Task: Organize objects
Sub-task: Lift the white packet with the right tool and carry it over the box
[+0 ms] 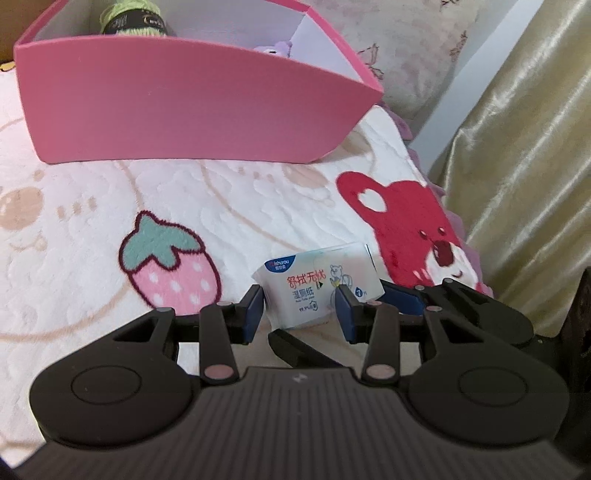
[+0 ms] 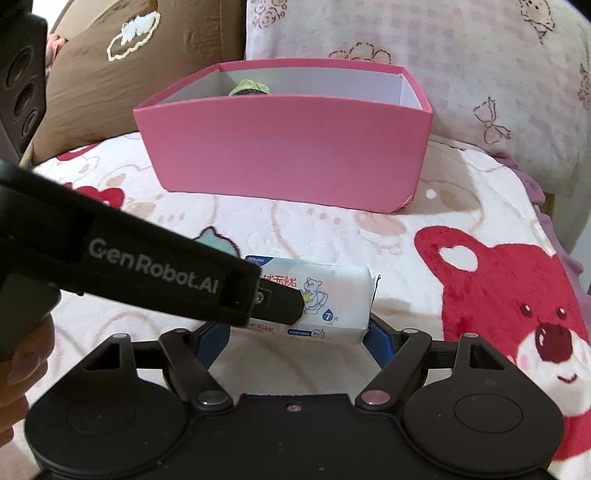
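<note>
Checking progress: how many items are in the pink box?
2: a green yarn ball at back left, a purple plush toy further right. The box wall may hide more.

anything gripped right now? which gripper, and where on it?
The left gripper is shut on the wet wipes pack, its blue pads across the pack's short width. The right gripper brackets the pack's ends; contact cannot be told.

My two wrist views look steeply down, close over the bed; both share wipes pack [image 1: 319, 284] centre, pink box [image 2: 284, 147] at 12 o'clock.
</note>
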